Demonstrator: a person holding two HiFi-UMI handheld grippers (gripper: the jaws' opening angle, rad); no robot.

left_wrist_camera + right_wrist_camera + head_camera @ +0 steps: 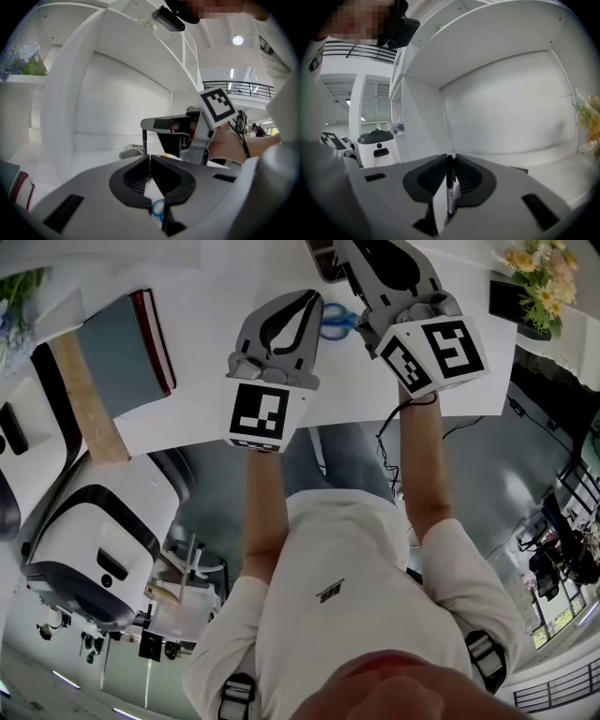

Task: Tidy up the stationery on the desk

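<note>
My right gripper (450,158) is shut on a black pen (449,190), which stands upright between the jaws. The left gripper view shows that right gripper (161,125) raised over the white desk (93,159), the pen (144,142) hanging down from it. My left gripper (150,157) is shut with nothing in it. Through the gap under its jaws shows the blue handle of a pair of scissors (158,207). In the head view the scissors (335,321) lie on the desk between the left gripper (305,301) and the right one.
A grey book with a red spine (127,348) lies on the desk at the left. Yellow flowers (541,266) stand at the far right. A small grey object (131,152) sits on the desk under the shelf (136,47). A white machine (94,540) stands beside the desk.
</note>
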